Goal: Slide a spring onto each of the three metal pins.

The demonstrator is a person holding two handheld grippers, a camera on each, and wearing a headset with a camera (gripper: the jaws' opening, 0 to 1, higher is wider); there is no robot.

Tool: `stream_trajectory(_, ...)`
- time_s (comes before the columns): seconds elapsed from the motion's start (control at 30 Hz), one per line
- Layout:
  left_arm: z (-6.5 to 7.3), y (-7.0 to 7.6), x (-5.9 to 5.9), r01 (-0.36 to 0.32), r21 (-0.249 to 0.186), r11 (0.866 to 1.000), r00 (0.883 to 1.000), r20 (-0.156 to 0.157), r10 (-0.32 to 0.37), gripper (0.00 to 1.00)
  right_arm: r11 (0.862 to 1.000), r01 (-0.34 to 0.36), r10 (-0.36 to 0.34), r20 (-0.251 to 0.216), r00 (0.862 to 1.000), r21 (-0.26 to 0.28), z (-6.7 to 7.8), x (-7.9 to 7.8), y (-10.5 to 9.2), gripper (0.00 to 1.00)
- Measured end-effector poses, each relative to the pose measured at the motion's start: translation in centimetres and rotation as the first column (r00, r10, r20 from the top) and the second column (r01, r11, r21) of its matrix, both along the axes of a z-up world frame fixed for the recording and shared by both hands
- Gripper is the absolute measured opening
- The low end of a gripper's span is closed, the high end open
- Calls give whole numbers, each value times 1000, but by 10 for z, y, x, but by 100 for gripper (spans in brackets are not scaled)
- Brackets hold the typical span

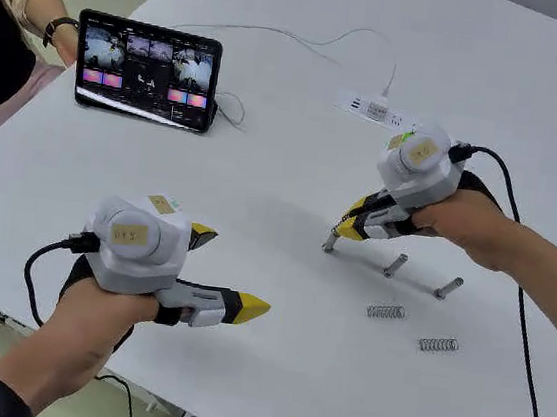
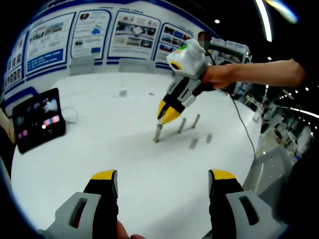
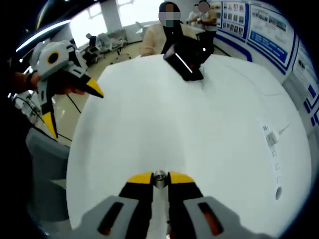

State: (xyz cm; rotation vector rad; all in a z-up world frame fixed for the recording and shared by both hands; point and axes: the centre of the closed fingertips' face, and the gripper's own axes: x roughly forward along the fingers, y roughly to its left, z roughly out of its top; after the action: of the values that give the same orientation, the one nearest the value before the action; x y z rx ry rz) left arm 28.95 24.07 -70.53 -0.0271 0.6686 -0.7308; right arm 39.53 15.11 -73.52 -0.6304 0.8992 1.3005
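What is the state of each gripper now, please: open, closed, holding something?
Left gripper: open, holding nothing.
Right gripper: closed on a metal pin, which stands on the table.

Honestly, nothing here reads cleanly. The tan sticker (image 1: 130, 234) on top of the left gripper (image 1: 231, 271) has a handwritten scribble, maybe digits, but I can't make it out. Same deal with the second sticker (image 1: 421, 152) on the right gripper (image 1: 345, 226). The wall posters (image 2: 89, 32) carry blue headers and lines of print, way too small and blurry. The tablet (image 1: 146, 70) screen is just little camera pictures.
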Motion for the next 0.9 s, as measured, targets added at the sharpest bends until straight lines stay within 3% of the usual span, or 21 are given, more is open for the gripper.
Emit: stream_trajectory(0.9,-1,5,-1,-8,4,1000,1000,-6,8,75,997,-57,57,8,998,-52,-26,0,3,13)
